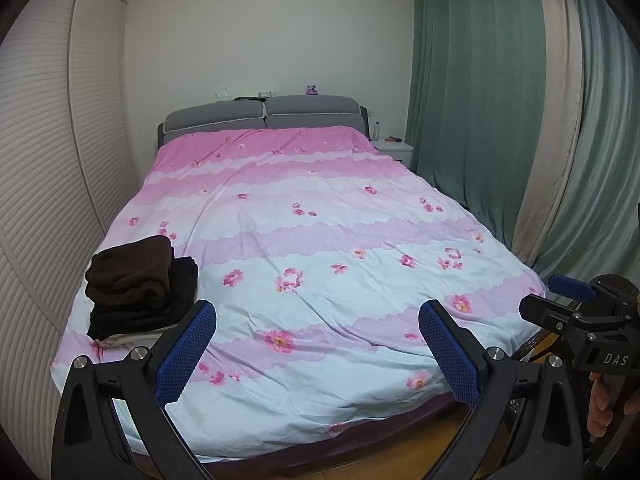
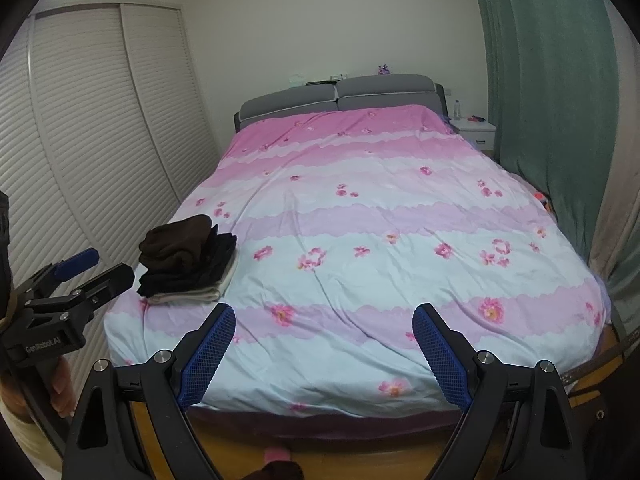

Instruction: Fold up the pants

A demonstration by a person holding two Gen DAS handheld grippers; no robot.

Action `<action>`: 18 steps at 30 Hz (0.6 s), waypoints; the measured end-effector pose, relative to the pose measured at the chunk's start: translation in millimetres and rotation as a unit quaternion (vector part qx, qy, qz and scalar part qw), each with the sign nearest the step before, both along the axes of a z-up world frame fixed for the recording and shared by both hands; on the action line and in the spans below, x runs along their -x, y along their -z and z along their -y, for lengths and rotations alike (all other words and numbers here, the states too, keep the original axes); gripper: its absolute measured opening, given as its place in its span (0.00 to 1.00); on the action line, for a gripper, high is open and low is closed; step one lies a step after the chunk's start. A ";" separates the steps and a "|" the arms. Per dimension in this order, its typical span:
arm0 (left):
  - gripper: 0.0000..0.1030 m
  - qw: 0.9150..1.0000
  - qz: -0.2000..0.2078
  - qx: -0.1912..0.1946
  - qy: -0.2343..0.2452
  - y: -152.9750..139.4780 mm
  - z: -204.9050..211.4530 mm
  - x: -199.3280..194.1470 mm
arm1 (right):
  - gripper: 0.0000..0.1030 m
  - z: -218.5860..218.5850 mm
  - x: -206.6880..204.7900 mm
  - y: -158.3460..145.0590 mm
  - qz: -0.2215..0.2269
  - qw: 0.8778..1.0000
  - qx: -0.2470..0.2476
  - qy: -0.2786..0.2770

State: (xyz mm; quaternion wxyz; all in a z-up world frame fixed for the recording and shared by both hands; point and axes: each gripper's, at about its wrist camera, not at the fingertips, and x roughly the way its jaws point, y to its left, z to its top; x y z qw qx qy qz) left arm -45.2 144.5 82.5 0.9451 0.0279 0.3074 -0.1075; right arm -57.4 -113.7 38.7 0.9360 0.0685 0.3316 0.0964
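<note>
A stack of folded pants (image 1: 138,286), brown on top, black below and cream at the bottom, lies at the near left corner of the bed (image 1: 320,240); it also shows in the right wrist view (image 2: 188,260). My left gripper (image 1: 318,330) is open and empty, held in front of the bed's foot, to the right of the stack. My right gripper (image 2: 324,330) is open and empty, also short of the bed's foot. The right gripper also shows at the left wrist view's right edge (image 1: 560,300). The left gripper shows at the right wrist view's left edge (image 2: 94,270).
The bed has a pink and pale-blue flowered cover (image 2: 380,220) and a grey headboard (image 2: 340,96). A louvred wardrobe (image 1: 44,160) runs along the left. Green curtains (image 1: 500,120) hang on the right. A white nightstand (image 2: 476,128) stands by the headboard. Wooden floor (image 2: 360,456) lies below.
</note>
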 end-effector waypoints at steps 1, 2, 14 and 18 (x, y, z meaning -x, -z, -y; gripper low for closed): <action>1.00 1.000 0.000 -0.001 0.001 -0.6 0.6 0.4 | 0.88 0.4 0.0 0.4 0.000 1.000 -0.001 0.001; 1.00 1.000 0.001 -0.001 0.002 -0.9 1.5 1.4 | 0.88 1.2 0.7 0.3 0.001 1.000 -0.003 0.001; 1.00 1.000 0.002 0.005 0.009 -0.7 4.4 8.0 | 0.88 2.2 7.0 -3.7 0.006 1.000 0.002 0.006; 1.00 1.000 0.004 0.000 0.008 -0.4 5.8 8.9 | 0.88 1.9 7.3 -5.5 0.008 1.000 0.002 0.004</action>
